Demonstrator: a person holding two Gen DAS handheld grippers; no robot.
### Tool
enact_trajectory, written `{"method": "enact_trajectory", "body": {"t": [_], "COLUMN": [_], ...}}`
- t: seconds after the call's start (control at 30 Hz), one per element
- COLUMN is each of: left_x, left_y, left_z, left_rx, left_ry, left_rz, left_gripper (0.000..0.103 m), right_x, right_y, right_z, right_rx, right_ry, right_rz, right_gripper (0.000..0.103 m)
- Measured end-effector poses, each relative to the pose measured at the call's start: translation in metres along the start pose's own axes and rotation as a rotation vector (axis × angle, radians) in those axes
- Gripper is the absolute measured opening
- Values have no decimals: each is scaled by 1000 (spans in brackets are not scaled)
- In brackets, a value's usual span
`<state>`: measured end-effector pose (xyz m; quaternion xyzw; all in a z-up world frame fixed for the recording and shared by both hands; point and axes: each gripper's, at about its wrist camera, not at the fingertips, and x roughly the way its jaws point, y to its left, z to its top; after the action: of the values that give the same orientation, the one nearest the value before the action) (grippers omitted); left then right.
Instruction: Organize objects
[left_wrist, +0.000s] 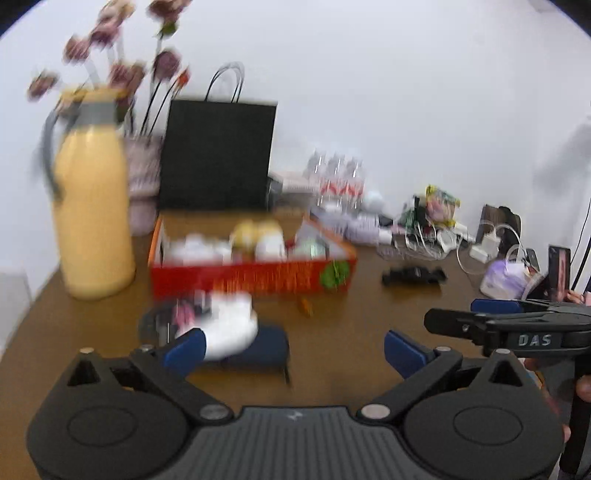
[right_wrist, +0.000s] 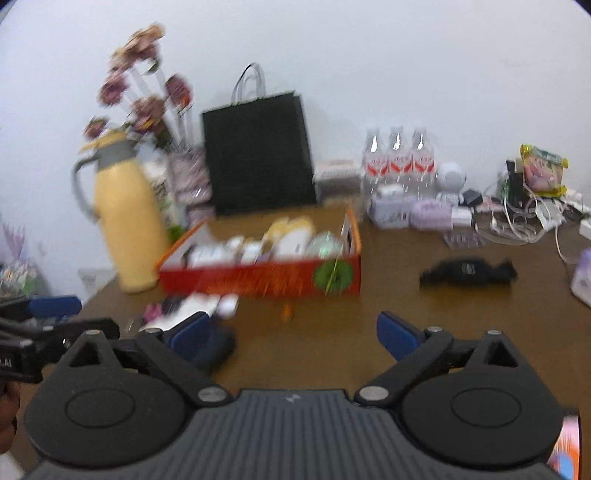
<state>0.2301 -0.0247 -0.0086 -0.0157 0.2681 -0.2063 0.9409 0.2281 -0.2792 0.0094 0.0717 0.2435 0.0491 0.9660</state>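
Both claws stand wide and hold nothing, so this reads as a gap between steps: a next item must be chosen.

Left to right on the brown tabletop (left_wrist: 351, 354): a yellow jug (left_wrist: 94, 206) at 10 o'clock, the red box (left_wrist: 255, 269) of small items at 12, a black strap (left_wrist: 413, 275) at 2. Just before the left claw (left_wrist: 291, 349) lie a white bundle (left_wrist: 229, 325) and a dark pouch (left_wrist: 266, 347), loose and nearest the box.

The next move likely calls for a short reach, jaws squared to the pouch.

The left view shows the right claw (left_wrist: 480, 314) at 3 o'clock; the right claw's (right_wrist: 291, 332) own view shows three bottles (right_wrist: 397, 158) clearly and the left claw (right_wrist: 55, 314) at 9.
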Motion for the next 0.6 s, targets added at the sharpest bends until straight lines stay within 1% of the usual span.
{"method": "enact_trajectory", "body": {"t": [0.03,0.07,0.17,0.2,0.27,0.37,0.4,0.47,0.5,0.53,0.57,0.6], "left_x": [-2,-4,-6,-7,-11,-9,-5,9,20,32,46,68], "left_y": [-1,0,0,0,1,7,10,12,13,13,15,17], "left_z": [-13,-23,-38,-39,-39,-29,-24,-8,2,13,25,38], "left_rx": [-10,-25,-32,-27,-25,-37,-36,-7,14,28,42,61], "left_ry": [49,81,123,120,96,57,44,3,-31,-56,-65,-60], "left_rz": [3,19,73,93,109,102,98,90,79,67,47,16], "left_gripper": [103,103,103,103,103,103,102,97,94,86,82,74], "right_x": [-7,-13,-22,-24,-26,-21,-16,1,14,31,47,64], "right_y": [4,8,18,21,26,24,23,16,13,11,8,6], "right_z": [-10,-20,-40,-44,-46,-39,-37,-28,-22,-16,-11,-7], "right_rx": [-1,-7,-33,-41,-62,-95,-101,-94,-90,-88,-86,-80], "right_ry": [12,25,65,73,74,54,50,40,41,43,41,47], "right_rz": [12,21,45,49,53,74,69,36,15,-10,-26,-37], "right_gripper": [100,100,100,100,100,99,99,97,95,91,85,81]}}
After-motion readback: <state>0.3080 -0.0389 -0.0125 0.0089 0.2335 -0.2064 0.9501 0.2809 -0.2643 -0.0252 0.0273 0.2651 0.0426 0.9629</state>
